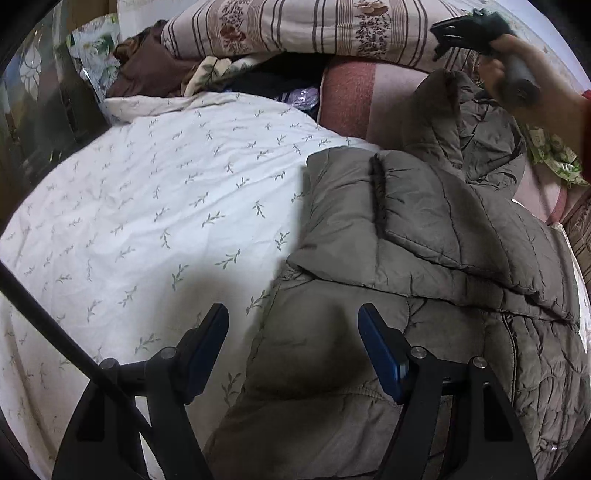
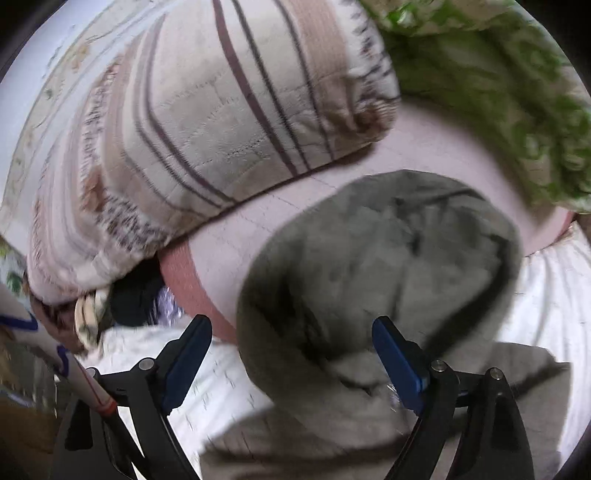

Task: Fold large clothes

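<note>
A grey-brown quilted jacket (image 1: 424,236) lies on the bed, partly folded over itself, with a sleeve or hood end (image 1: 443,110) reaching toward the back. My left gripper (image 1: 293,317) hovers open over the jacket's near left edge, its blue pads (image 1: 380,354) clear of the fabric. In the right wrist view, which is motion-blurred, my right gripper (image 2: 291,328) stands open above a rounded lump of the jacket (image 2: 369,266), touching nothing. From the left wrist view the right gripper (image 1: 443,37) shows at the top right, held by a hand above the jacket's far end.
A white leaf-print sheet (image 1: 155,206) covers the bed's left side. A striped floral quilt (image 1: 295,29) is piled at the back over a pink blanket (image 1: 351,96). Brown and dark clothes (image 1: 147,70) lie at the back left, green-patterned fabric (image 2: 498,92) at the right.
</note>
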### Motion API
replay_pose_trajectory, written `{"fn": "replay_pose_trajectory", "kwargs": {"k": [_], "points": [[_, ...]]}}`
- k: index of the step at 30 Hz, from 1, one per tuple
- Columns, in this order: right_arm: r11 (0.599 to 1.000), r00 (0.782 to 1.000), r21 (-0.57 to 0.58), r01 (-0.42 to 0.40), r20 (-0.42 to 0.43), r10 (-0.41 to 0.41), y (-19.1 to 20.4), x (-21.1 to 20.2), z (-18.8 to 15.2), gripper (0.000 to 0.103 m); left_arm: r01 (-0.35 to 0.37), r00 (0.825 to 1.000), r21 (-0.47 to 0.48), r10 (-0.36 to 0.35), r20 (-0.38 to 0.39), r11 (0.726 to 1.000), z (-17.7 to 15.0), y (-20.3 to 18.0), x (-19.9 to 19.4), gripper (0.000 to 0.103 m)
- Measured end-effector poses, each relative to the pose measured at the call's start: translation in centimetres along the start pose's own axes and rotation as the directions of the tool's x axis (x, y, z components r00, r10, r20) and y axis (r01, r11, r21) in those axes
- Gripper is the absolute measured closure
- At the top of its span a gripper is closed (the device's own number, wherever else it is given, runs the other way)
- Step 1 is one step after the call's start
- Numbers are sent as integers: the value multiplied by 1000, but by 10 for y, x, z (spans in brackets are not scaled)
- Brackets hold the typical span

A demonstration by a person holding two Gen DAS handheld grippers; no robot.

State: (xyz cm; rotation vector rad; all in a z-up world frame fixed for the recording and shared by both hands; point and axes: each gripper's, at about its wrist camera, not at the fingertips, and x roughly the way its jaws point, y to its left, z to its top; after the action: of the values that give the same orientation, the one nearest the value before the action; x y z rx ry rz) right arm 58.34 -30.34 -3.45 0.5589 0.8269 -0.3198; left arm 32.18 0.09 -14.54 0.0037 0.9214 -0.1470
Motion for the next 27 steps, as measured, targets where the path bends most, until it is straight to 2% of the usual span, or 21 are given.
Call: {"fn": "replay_pose_trajectory", "kwargs": {"k": [3,5,6,7,9,12,14,17,19,21,25,27], "points": [[999,1000,52,12,-19,-11,1,26,6,12,-4,1000,18,4,3,1000,0,-3,2,31],[997,999,65,48,-27,-47,-4,37,4,51,-7,1000,32,7,3,999,0,-4,2,31],[997,999,69,42,-35,-39,-7,38,1,95,-4,1000,31,4,4,1000,1,-4,2,31],[997,998,76,20,-58,-16,-11,37,-4,95,0,1000,28,0,6,1000,2,-3,0,31],[999,999,52,16,-34,-15,-17,18,-15,95,12,1000,16,-13,19,1000,5,1,-4,31],[998,999,-47,-50,-13,50,-22,-35,-47,96,48,998,-5,-48,45,999,9,9,-15,31],[990,994,-84,-111,-11,111,-35,-80,-82,96,121,991,-21,-120,54,992,13,16,-22,31],[978,990,-150,-142,0,144,-52,-135,-143,96,240,971,-43,-238,36,970,14,20,-28,31],[971,983,-149,-185,-10,185,-73,-161,-189,96,324,946,-61,-323,29,944,14,19,-34,31],[966,972,-102,-237,-33,235,-99,-173,-232,96,385,923,-86,-385,15,919,16,12,-37,31],[958,956,-18,-287,-63,285,-136,-160,-287,99,538,837,-122,-546,-42,834,29,-22,-31,31],[951,948,35,-307,-82,308,-152,-150,-300,102,597,790,-139,-609,-69,790,44,-47,-20,31]]}}
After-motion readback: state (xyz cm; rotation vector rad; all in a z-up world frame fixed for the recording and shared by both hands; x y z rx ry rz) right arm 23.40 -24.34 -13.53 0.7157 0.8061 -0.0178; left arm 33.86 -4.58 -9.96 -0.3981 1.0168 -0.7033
